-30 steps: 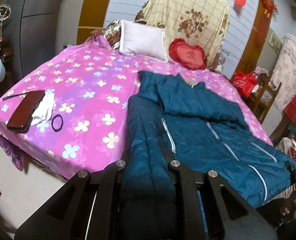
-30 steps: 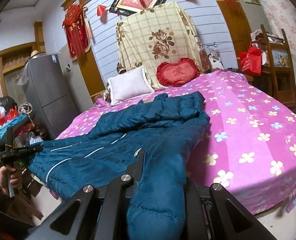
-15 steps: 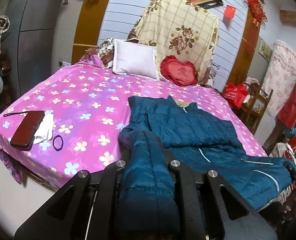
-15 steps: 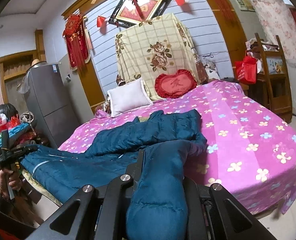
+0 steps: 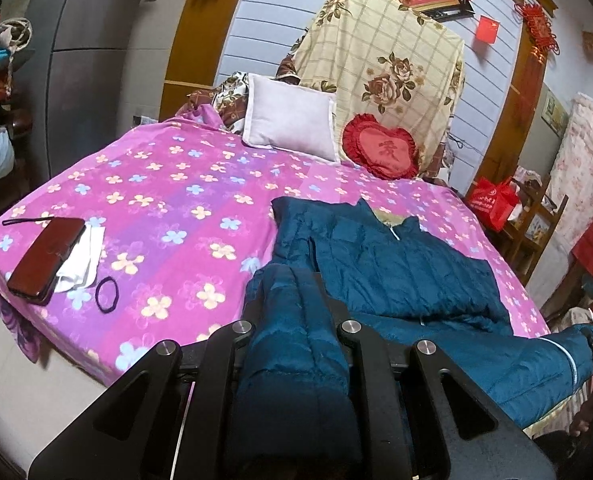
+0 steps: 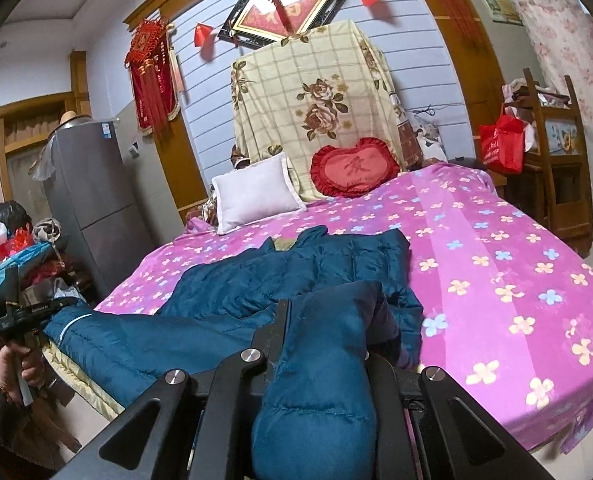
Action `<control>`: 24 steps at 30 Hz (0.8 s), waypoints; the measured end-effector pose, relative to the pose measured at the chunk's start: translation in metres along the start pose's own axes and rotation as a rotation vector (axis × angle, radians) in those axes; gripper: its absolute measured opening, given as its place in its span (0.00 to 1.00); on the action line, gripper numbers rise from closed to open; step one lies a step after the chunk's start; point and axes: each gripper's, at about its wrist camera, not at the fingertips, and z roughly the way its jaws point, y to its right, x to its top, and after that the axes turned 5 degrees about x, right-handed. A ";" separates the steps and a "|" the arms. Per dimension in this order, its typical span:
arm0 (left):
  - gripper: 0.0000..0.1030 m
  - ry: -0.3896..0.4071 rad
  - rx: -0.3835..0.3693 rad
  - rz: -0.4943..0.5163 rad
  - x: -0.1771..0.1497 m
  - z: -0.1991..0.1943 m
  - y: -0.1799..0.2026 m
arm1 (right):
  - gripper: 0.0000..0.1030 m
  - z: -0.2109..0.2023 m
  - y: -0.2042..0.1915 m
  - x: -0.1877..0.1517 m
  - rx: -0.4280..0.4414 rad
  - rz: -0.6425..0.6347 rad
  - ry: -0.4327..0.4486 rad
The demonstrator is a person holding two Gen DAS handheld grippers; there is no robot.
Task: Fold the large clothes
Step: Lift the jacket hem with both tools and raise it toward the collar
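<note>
Both wrist views low at foot of bed (image 5: pixel 168 208), facing the shared headboard.

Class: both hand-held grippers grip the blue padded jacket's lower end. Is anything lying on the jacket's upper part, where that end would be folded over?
Nothing visible does. The jacket lies bare up to its collar; the white pillow and red heart cushion sit beyond it, apart.

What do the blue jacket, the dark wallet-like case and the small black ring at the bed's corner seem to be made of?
Blue jacket: likely smooth synthetic shell over padding, judging by stitched puffy quilting and a slight sheen. Dark case: looks like leather or imitation leather, with a glossy reddish-brown face and a strap. Black ring: probably an elastic hair tie, thin, matte and slightly out of round.
</note>
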 end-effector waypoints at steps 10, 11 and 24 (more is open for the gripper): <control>0.11 0.034 0.025 0.007 0.056 0.063 0.024 | 0.10 0.066 0.011 0.040 -0.110 -0.044 0.040; 0.11 0.032 0.028 0.005 0.063 0.073 0.027 | 0.10 0.076 0.012 0.044 -0.128 -0.058 0.041; 0.12 0.119 0.219 0.118 0.140 0.218 0.086 | 0.10 0.221 0.061 0.134 -0.234 -0.011 0.083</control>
